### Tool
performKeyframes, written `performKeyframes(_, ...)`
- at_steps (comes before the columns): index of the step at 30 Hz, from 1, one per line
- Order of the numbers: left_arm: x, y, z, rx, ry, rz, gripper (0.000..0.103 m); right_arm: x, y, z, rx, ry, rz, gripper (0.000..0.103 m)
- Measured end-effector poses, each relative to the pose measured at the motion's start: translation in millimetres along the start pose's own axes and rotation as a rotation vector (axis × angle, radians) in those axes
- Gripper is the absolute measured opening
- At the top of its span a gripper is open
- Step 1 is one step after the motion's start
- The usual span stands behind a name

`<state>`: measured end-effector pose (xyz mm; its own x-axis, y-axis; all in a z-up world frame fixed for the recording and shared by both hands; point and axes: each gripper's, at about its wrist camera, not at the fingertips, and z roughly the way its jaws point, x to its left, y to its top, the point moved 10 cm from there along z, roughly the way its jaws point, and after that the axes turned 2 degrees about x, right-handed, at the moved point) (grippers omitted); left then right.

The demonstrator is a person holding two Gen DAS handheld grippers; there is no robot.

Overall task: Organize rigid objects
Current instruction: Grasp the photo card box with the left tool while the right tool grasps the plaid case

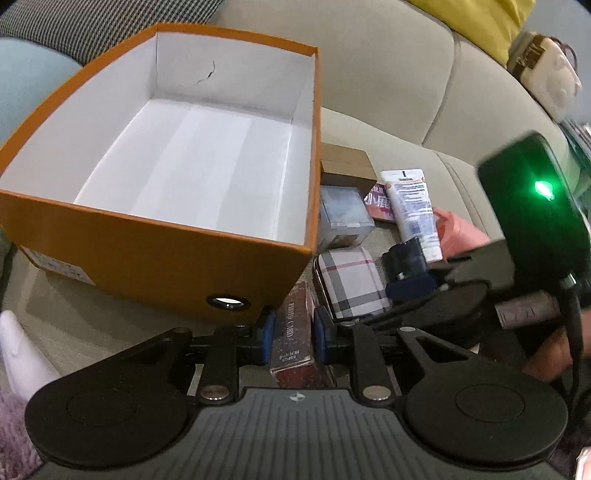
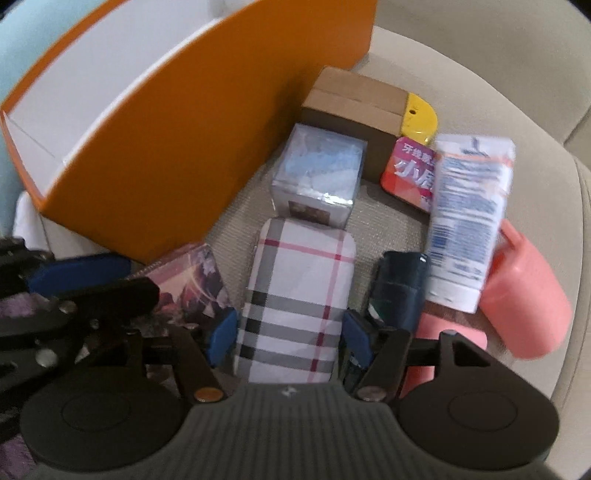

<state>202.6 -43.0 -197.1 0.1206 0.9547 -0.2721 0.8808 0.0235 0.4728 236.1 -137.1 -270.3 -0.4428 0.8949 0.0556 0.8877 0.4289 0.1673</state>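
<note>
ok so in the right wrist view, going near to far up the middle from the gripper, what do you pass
right gripper with its fingers either side of the plaid case → clear cube box → brown cardboard box → beige sofa cushion

Home living room, beige sofa [image 1: 388, 74], yellow cushion [image 1: 491, 22], houndstooth pillow [image 1: 92, 22]
</note>
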Motion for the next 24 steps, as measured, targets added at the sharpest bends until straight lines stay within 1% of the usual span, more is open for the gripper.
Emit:
performKeyframes(2,1.2,-2.0,-3.3,0.002,-0.012,-0.01,0.025,-1.2,2.4,5.5,0.016,0.011,0.002,0.072)
performKeyframes(4,2.6,-7.2,-2.2,0.021,-0.027,-0.036,0.025,-3.7,2.5,11.3,0.024,0.031,0.026,0.074)
performKeyframes(7,5.8,-18.6,-2.1,0.037,-0.032,-0.04,0.025,5.1,1.7,13.1,0.025,-0.007,-0.017,0.076)
performKeyframes(8,6.3,-20.9,-1.8,0.041,-0.033,-0.041,0.025,7.2,1.6,12.1,0.023,-0.026,-0.032,0.073)
performKeyframes(9,6.5,-23.1,-1.0,0.045,-0.03,-0.038,0.025,8.5,1.7,10.4,0.022,-0.026,-0.034,0.073)
performKeyframes(12,7.5,-24.7,-0.8,0.063,-0.022,-0.031,0.025,5.3,-4.6,3.8,0.053,0.064,0.045,0.071)
performKeyframes(15,7.5,-24.1,1.0,0.075,-0.028,-0.043,0.025,-4.1,-7.6,4.1,0.092,0.202,0.146,0.079)
performKeyframes(17,8.1,-22.8,2.1,0.078,-0.033,-0.048,0.026,-10.4,-10.8,4.2,0.095,0.254,0.224,0.079)
performKeyframes(18,8.6,-23.0,2.3,0.079,-0.035,-0.05,0.026,-14.5,-12.6,4.3,0.087,0.267,0.251,0.076)
performKeyframes(19,8.5,-23.6,1.8,0.081,-0.036,-0.051,0.026,-20.6,-14.6,4.6,0.077,0.27,0.276,0.07)
performKeyframes(21,7.9,-25.0,0.7,0.082,-0.034,-0.052,0.026,-28.9,-16.7,5.9,0.066,0.273,0.308,0.065)
performKeyframes(23,8.0,-24.9,1.5,0.082,-0.03,-0.05,0.026,-34.8,-17.4,6.9,0.063,0.282,0.318,0.065)
performKeyframes(24,8.1,-24.7,2.3,0.083,-0.027,-0.049,0.026,-39.8,-17.2,8.6,0.063,0.275,0.303,0.064)
